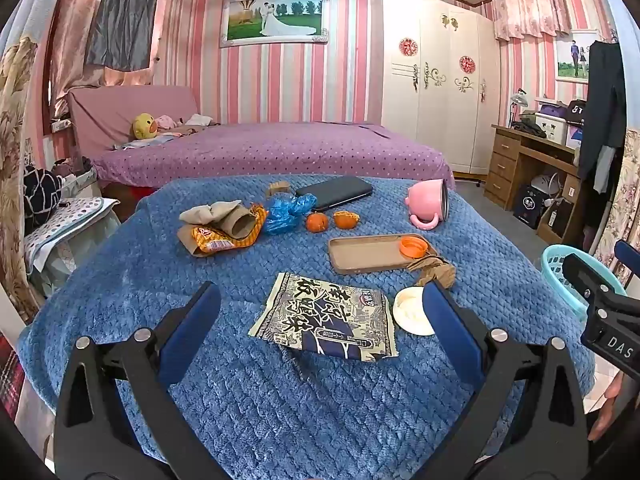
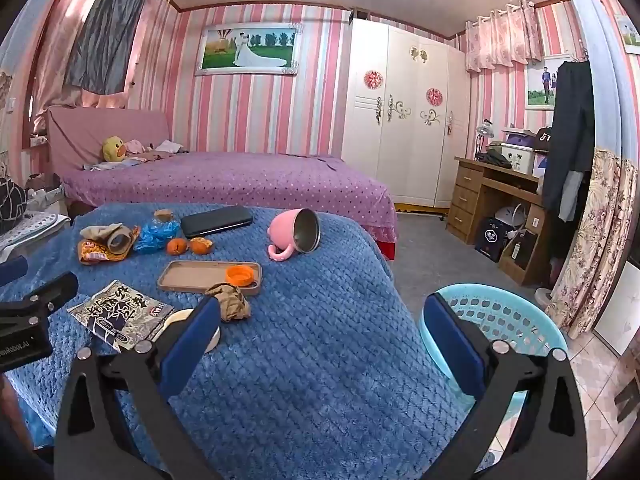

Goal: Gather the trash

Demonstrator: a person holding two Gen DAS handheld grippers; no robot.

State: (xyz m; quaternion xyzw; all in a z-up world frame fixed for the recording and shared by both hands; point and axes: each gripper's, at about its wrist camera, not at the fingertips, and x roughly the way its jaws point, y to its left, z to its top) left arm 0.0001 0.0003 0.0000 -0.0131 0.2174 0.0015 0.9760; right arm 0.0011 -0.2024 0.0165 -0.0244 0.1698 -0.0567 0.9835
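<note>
Left hand-held gripper (image 1: 320, 320) at the bottom of the left wrist view, jaws spread wide, nothing between the pads, hovering over the blue quilted cover (image 1: 280, 420) on the desk. Right hand-held gripper (image 2: 322, 328) at the bottom of the right wrist view, likewise wide open and empty, its right finger in front of the light blue basket (image 2: 516, 320), which stands off the desk's right edge, lower right of frame.

Just ahead of the left gripper, centre frame: black-and-cream snack wrapper (image 1: 326, 320), flat on the cover. Beside it on the right, a white round lid (image 1: 410, 310), partly behind the left gripper's right finger. Just beyond, a crumpled brown paper wad (image 1: 436, 272) touching the near right corner of a tan tray (image 1: 368, 254). An orange cap (image 1: 414, 246) lies at the tray's right end.

Mid-depth, left of centre: orange snack bag (image 1: 224, 240) with a cardboard tube (image 1: 240, 224) and beige cloth (image 1: 208, 212) on it. To its right a blue crumpled plastic bag (image 1: 286, 212), then a whole tangerine (image 1: 317, 222) and a peeled tangerine husk (image 1: 346, 219), near each other.

Far side of the desk: black phone (image 1: 336, 192), a small brown item (image 1: 279, 188) left of it, too small to identify. Pink mug (image 1: 428, 206) tipped on its side, right of centre, mouth facing right.

Behind: purple bed (image 1: 272, 152), white wardrobe (image 1: 436, 92) at upper right.
</note>
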